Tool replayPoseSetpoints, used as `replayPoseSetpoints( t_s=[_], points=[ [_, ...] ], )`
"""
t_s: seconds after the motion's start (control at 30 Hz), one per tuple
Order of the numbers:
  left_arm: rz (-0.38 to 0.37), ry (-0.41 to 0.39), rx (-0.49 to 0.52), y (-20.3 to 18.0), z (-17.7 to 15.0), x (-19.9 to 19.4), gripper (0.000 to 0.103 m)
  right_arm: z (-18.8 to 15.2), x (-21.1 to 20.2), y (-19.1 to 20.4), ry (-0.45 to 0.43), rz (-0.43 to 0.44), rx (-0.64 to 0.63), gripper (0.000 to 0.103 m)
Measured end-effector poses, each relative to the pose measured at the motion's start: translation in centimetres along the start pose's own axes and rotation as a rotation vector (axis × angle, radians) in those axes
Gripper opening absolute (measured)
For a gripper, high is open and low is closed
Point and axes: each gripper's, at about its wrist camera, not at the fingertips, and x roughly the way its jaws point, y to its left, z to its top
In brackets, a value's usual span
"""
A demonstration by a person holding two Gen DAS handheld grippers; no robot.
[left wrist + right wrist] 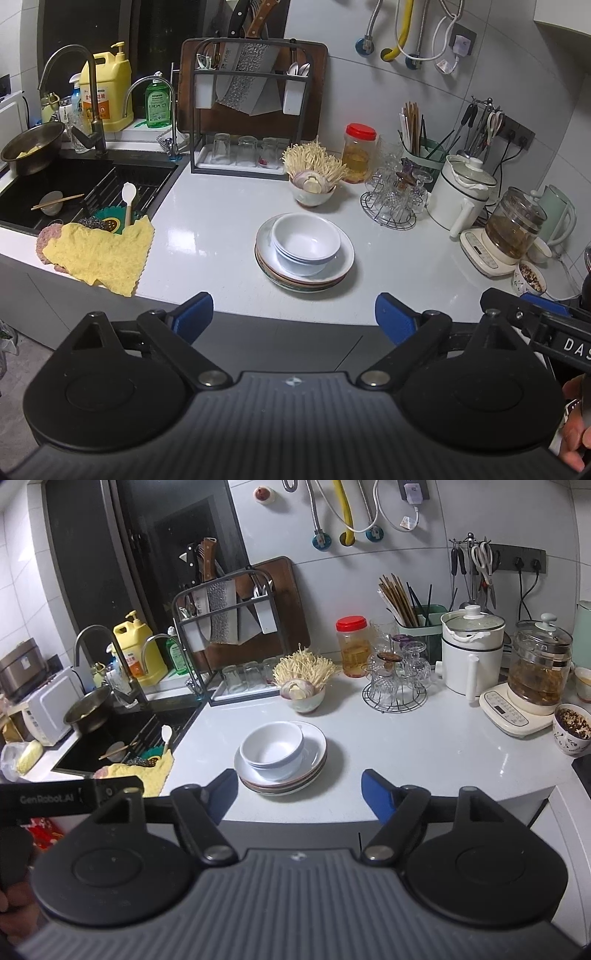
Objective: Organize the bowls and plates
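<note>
- left gripper (pixel 294 317) hangs at the counter's near edge, jaws spread wide, nothing between them; right gripper (pixel 299 794) just beside it, also spread and empty.
- just past the fingertips, bare white counter (pixel 207 236), then the task's pile: nested white bowls (pixel 306 243) sit off-centre on a stack of plates (pixel 340 269), near the front edge.
- judgement: the pile looks gathered already; if it is to be moved, take the plates' rim from both sides, level, so the bowls don't slide.
- open room lies left of the pile toward the yellow cloth (pixel 107 254) and sink (pixel 92 192); right side is free up to the glass rack (pixel 393 206).
- farther back, the mushroom bowl (pixel 313 192) and red-lidded jar (pixel 359 153) crowd the wall; avoid pushing the pile that way.
</note>
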Motion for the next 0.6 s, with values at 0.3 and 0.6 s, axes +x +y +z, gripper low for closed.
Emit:
replayPoseSetpoints(
  t_s=[0.3, 0.6],
  points=[
    [0.009, -0.025, -0.001, 0.2, -0.6, -1.6, 0.097, -0.4, -0.8, 0.6, -0.019, 0.004, -0.022, 0.08],
    [-0.001, -0.041, 0.017, -0.2, -1.6, -2.6, 0.097, -0.7, -1.6, 0.5, -0.042, -0.003, -0.037, 0.09]
  ],
)
